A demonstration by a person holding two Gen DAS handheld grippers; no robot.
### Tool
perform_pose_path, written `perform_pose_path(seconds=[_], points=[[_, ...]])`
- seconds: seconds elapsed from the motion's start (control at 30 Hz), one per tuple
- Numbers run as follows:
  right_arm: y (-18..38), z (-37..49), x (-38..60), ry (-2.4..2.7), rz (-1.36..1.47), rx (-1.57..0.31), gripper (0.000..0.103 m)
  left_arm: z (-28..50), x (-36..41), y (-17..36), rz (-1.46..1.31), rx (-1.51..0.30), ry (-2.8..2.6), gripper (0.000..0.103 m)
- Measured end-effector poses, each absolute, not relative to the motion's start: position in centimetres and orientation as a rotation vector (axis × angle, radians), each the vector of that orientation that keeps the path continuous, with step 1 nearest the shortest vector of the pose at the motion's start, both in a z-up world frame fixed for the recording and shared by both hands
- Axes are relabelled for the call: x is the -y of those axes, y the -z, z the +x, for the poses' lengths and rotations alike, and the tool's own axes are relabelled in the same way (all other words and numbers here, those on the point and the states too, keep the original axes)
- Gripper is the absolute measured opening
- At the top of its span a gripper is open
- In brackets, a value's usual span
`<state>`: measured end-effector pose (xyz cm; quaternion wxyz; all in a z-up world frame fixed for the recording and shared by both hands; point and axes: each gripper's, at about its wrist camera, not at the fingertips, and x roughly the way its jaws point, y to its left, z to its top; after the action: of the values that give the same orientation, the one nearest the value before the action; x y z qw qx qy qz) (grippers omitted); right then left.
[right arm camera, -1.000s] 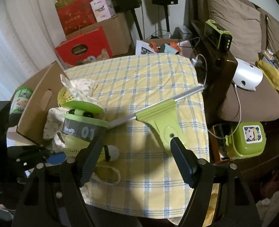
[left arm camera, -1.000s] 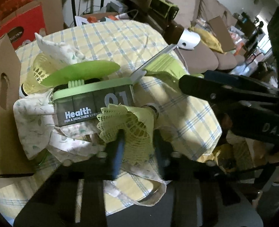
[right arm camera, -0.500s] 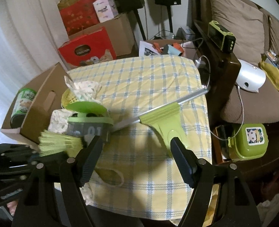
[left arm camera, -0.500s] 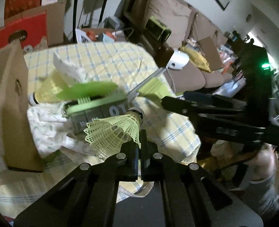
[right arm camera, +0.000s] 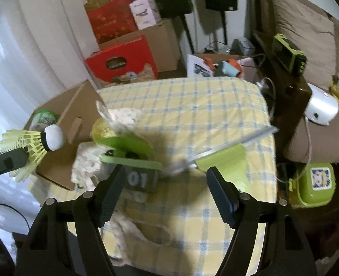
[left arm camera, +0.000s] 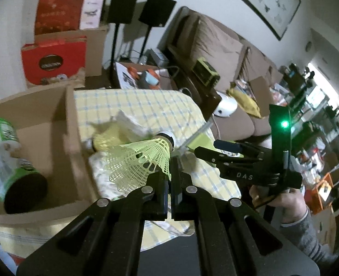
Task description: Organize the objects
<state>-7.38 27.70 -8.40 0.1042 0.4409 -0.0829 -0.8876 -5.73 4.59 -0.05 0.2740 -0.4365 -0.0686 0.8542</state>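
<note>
My left gripper (left arm camera: 170,174) is shut on the mesh skirt of a yellow-green shuttlecock (left arm camera: 144,158), held in the air beside the open cardboard box (left arm camera: 61,138). From the right wrist view the shuttlecock (right arm camera: 31,145) hangs at the far left, white cork pointing right. A green can (left arm camera: 6,161) lies inside the box. My right gripper (right arm camera: 167,195) stands open above the checked cloth, in front of a green-lidded container (right arm camera: 137,168) marked 01. A second shuttlecock (right arm camera: 101,130) and a green squeegee (right arm camera: 224,158) lie on the table.
A patterned white cloth (right arm camera: 88,163) is bunched under the container. A sofa armrest (right arm camera: 289,92) with a white device (right arm camera: 321,110) borders the table's right side, and a green lunch box (right arm camera: 312,184) sits below it. Red boxes (right arm camera: 121,62) and speaker stands are behind.
The left gripper closed on the shuttlecock, lifted it off the cloth pile and carried it up and left toward the cardboard box. The right gripper shifted slightly and stayed open.
</note>
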Motion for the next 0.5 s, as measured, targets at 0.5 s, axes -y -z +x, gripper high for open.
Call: perform_pose_path(seconds=[0.5], points=[[10.2, -13.3, -23.0, 2.395, 1.254, 0.065, 0.057, -6.6, -0.5, 0.1, -1.215, 0.276, -2.352, 0.001]])
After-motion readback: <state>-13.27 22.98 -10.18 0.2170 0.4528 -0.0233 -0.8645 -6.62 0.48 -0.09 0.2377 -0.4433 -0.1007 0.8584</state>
